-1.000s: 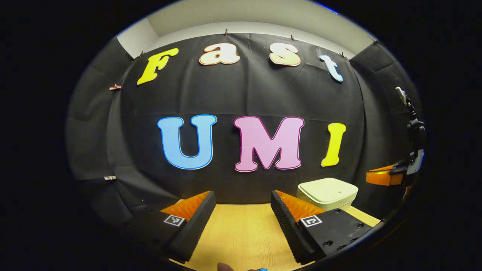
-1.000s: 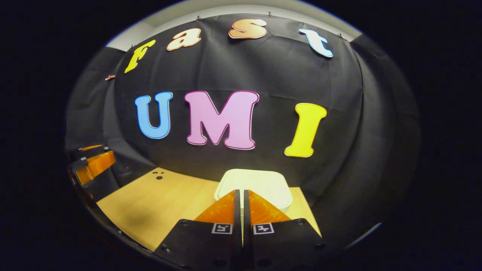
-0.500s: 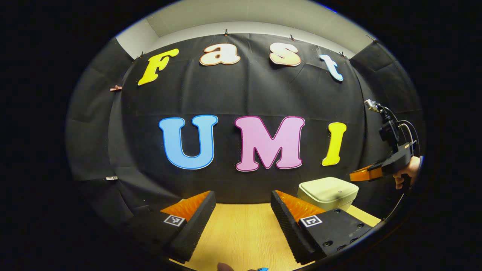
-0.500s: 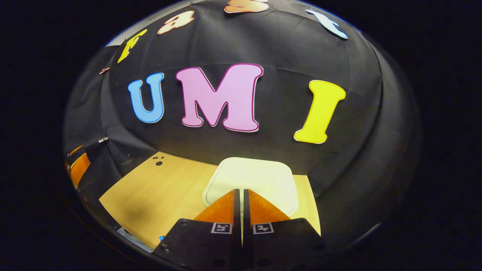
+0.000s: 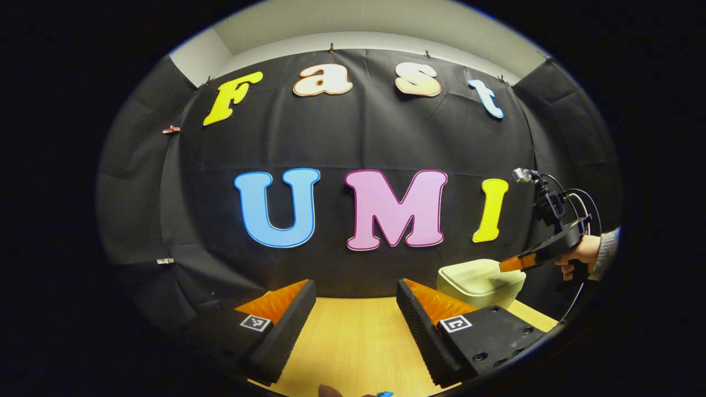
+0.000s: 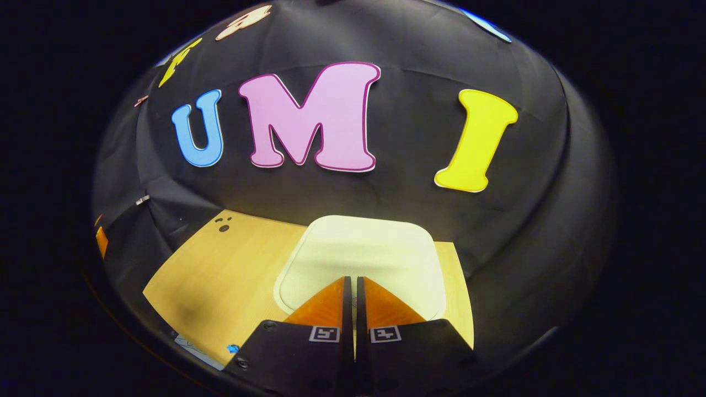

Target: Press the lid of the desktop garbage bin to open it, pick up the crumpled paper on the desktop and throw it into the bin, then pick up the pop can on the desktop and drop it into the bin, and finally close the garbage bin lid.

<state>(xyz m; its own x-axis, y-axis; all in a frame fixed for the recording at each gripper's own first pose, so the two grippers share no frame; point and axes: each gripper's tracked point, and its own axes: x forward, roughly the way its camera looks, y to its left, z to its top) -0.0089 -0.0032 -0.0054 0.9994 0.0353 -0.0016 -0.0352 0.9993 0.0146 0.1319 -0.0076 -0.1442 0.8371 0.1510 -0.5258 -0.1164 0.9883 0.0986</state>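
The right gripper (image 6: 353,282) has its jaws closed together on nothing, making one blunt tip, which suits pushing better than grasping. It angles down over the near part of the bin (image 6: 361,259) lid; from the left gripper view its tip (image 5: 510,263) sits right at the lid of the bin (image 5: 477,278), but I cannot tell whether it touches yet. A hand (image 5: 576,255) holds it from behind. The lid looks flat and shut, so the opening press seems to be the step in hand.

The left gripper (image 5: 356,295) waits low over the tabletop (image 5: 353,336) with its jaws wide open and empty, well to the side of the bin, probably kept clear and ready for the pickups. The bin stands at the back of the tabletop, close to the dark cloth wall.
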